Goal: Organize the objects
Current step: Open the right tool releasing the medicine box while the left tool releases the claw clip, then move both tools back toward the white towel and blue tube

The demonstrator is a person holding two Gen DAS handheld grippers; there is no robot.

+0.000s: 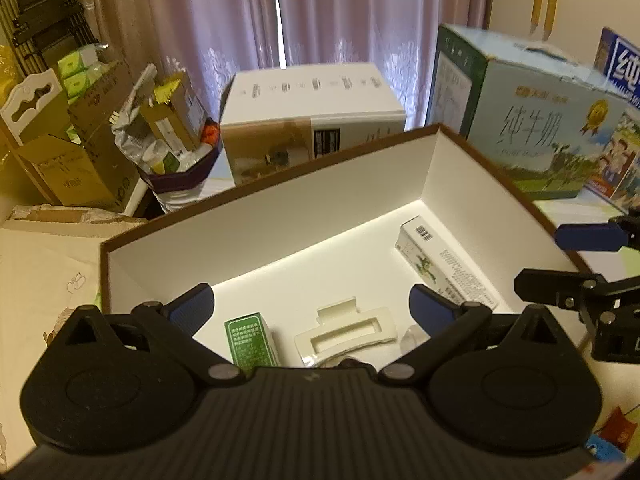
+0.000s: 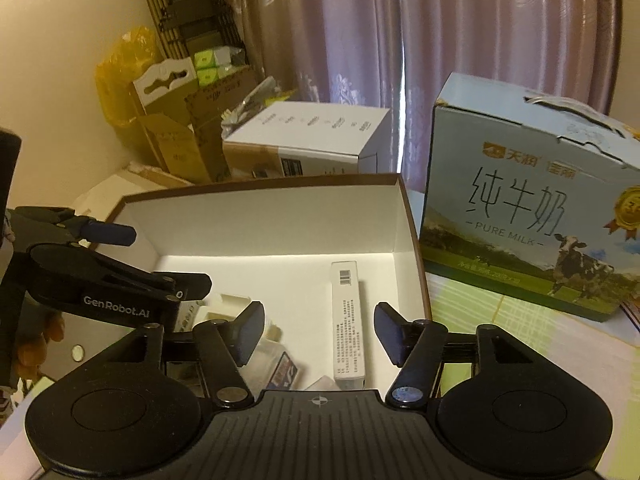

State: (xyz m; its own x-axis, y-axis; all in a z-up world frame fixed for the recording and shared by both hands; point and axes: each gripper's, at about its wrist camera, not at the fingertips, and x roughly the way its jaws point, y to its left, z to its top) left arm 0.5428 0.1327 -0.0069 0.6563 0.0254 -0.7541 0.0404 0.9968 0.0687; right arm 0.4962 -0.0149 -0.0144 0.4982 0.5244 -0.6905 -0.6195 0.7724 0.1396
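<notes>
An open brown box with white walls [image 1: 280, 208] [image 2: 280, 216] sits on the table. Inside lie a long white carton with a barcode [image 1: 444, 264] [image 2: 348, 320], a small green carton [image 1: 250, 338], a cream hair claw [image 1: 346, 334] and a small dark packet [image 2: 285, 374]. My left gripper [image 1: 312, 304] is open and empty above the box's near side; it also shows in the right wrist view [image 2: 112, 256]. My right gripper [image 2: 320, 332] is open and empty over the box, above the long carton; it shows at the right edge of the left wrist view [image 1: 576, 264].
A blue milk carton case [image 2: 532, 216] [image 1: 532, 128] stands right of the box. A white appliance box [image 1: 312, 120] [image 2: 308, 140] stands behind it. Cardboard boxes and bags [image 1: 80, 140] pile at the far left. Purple curtains hang behind.
</notes>
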